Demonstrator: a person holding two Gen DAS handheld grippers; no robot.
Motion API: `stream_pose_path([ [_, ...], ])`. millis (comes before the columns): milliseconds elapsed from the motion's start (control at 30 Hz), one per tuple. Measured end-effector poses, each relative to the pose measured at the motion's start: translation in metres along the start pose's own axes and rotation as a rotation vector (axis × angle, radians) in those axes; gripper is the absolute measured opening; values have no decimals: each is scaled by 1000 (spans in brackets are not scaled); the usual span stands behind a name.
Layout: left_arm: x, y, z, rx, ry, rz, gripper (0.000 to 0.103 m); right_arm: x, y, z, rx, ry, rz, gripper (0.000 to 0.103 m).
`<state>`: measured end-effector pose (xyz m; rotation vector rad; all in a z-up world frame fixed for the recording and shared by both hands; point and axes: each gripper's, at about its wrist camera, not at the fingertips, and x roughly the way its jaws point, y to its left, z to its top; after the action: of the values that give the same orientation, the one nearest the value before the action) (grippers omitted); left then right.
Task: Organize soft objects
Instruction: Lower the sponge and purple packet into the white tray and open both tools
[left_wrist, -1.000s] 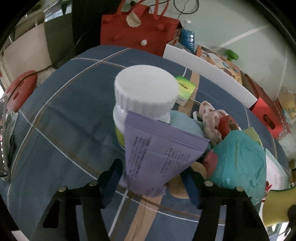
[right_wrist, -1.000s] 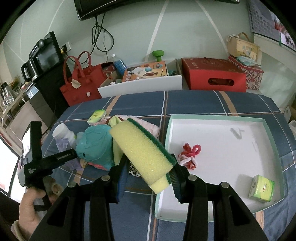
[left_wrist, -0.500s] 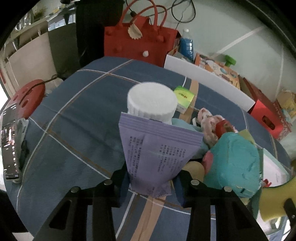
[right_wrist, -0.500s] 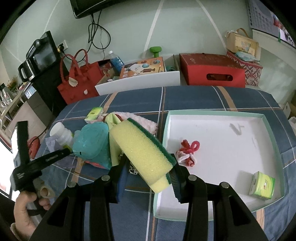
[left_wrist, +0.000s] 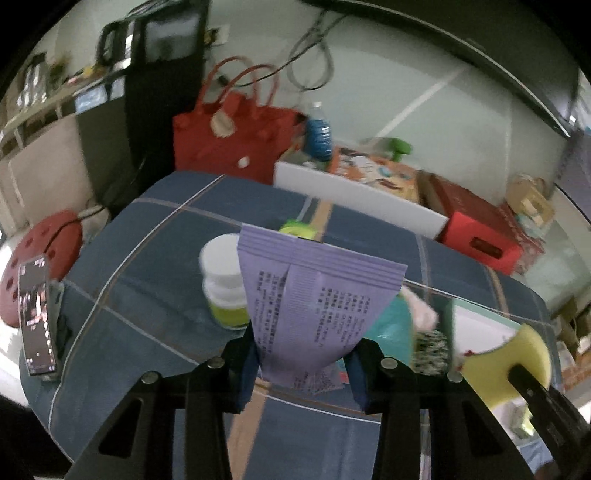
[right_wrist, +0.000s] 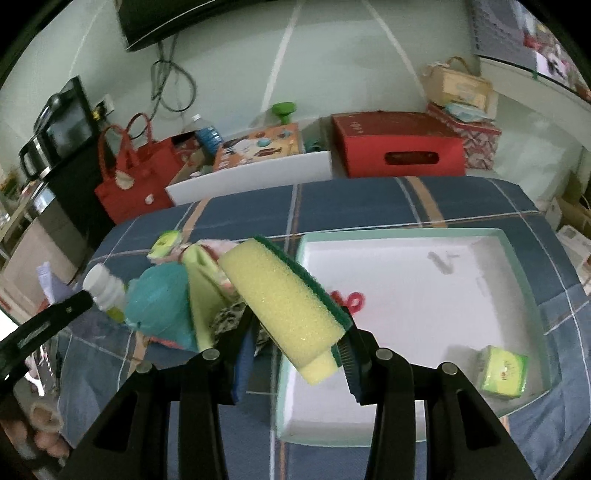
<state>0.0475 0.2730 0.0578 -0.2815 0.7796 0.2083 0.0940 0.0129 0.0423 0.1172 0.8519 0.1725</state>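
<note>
Purple packet (left_wrist: 317, 295); yellow-green sponge (right_wrist: 284, 302); blue plaid tablecloth (right_wrist: 461, 201).

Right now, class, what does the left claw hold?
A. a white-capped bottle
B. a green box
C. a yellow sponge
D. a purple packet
D: the left claw is shut on the purple packet, while the white-capped bottle stands on the table behind it.

The purple packet (left_wrist: 314, 306) has been lifted clear of the white bottle (left_wrist: 223, 277).
</note>
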Motion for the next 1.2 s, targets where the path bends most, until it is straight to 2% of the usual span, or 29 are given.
stream_pose_path([
  [100, -6, -22, 3, 54, -5, -32, 44, -1, -12, 4, 17, -4, -70, 43],
  [433, -3, -98, -1, 242, 36, -92, 44, 1, -92, 12, 246, 20, -173, 44],
  [600, 12, -139, -16, 348, 118, -132, 44, 3, -133, 6, 352, 52, -245, 44],
  [733, 28, -175, -30, 442, 173, -135, 44, -1, -156, 4, 416, 48, -287, 44],
  [900, 50, -217, -41, 514, 244, -142, 45, -6, -173, 4, 459, 13, -297, 44],
  [1067, 65, -247, -48, 564, 266, -138, 46, -5, -176, 8, 464, -21, -277, 44],
  [1200, 83, -261, -51, 566, 282, -122, 46, 0, -179, 7, 477, -12, -264, 44],
])
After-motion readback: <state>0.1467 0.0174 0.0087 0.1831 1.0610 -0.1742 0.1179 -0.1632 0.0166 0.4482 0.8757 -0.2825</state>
